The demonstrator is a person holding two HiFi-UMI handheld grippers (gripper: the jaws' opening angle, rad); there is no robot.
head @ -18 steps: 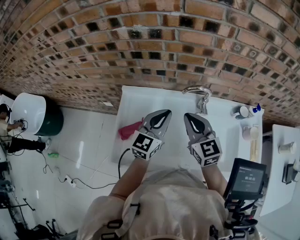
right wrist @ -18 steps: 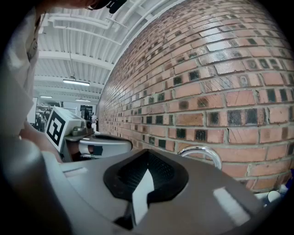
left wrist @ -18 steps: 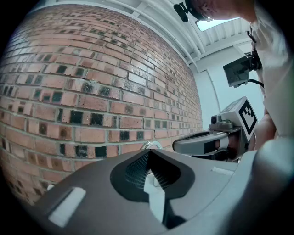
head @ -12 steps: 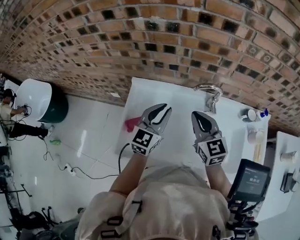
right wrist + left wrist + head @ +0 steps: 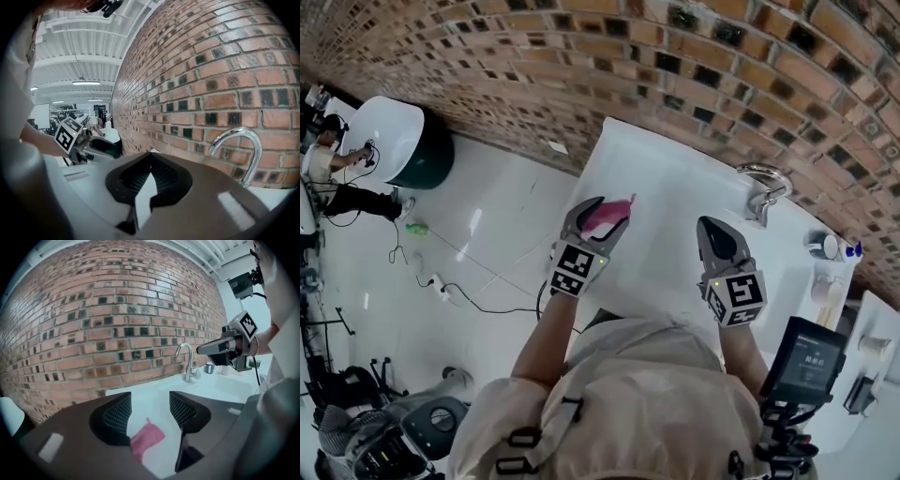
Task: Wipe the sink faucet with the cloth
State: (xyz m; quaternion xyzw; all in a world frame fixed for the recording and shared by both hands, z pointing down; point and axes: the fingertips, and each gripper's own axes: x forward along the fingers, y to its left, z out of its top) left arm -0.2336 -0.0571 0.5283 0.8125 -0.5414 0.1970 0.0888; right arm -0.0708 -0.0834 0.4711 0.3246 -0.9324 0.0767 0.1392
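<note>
From the head view, the left gripper (image 5: 613, 210) hangs over the near left part of the white sink top (image 5: 675, 187) with its jaws apart. The pink cloth (image 5: 606, 217) lies crumpled on the white surface in the gap between them. The right gripper (image 5: 709, 230) is held well to the right of it, its jaws drawn together to a point. The chrome faucet (image 5: 762, 192) stands beyond it against the brick wall (image 5: 581, 56). In the left gripper view, the left gripper (image 5: 150, 401) shows its two meshed pads standing wide. The cloth (image 5: 147, 439) sits low between them on the sink top, and neither pad presses on it (its left edge runs behind the left jaw). The faucet (image 5: 186, 359) curves up farther off at the wall, and the right gripper (image 5: 206, 348) hovers to its right. In the right gripper view, the right gripper (image 5: 150, 158) has its jaw tips meeting with nothing between them. The faucet (image 5: 239, 140) arches at the right before the bricks, and the left gripper (image 5: 105, 145) is off to the left.
</note>
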